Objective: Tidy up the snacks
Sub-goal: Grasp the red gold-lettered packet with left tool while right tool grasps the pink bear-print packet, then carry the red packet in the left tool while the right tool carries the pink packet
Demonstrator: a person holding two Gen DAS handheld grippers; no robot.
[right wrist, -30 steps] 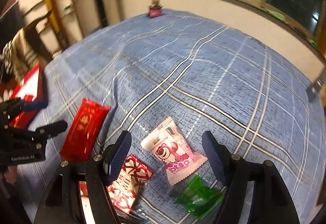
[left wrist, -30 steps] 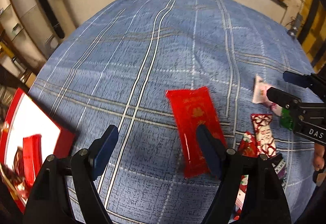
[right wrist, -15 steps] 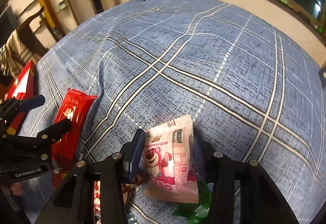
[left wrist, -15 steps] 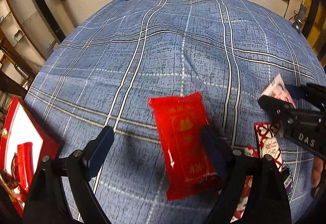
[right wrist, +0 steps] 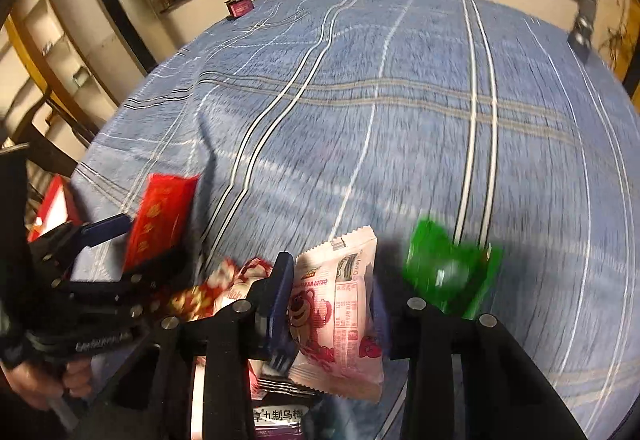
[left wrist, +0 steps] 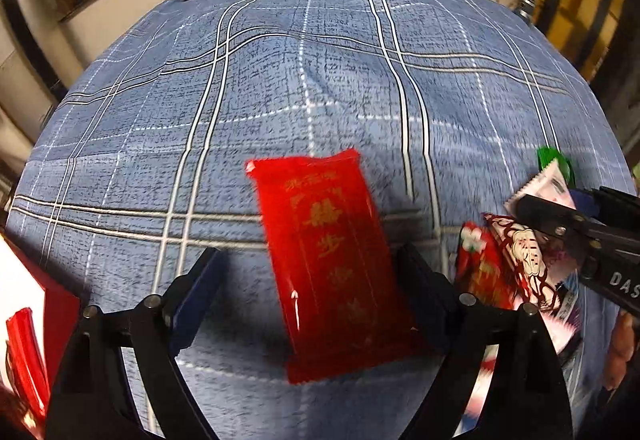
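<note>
Left wrist view: the left hand-held gripper (left wrist: 308, 292) tilts down over the blue plaid cloth (woven, creased) (left wrist: 320, 79), jaws spread wide around a glossy red flat foil packet (left wrist: 332, 264), just opened further.

Right wrist view: the right hand-held gripper (right wrist: 330, 304), angled down, has just closed onto a pink crinkly bear-print snack pouch (right wrist: 336, 320), beside a green shiny wrapper (right wrist: 448, 272).

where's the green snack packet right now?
In the right wrist view, the green packet lies on the blue plaid cloth, just right of the pink bear packet that sits between the right gripper fingers.
</note>
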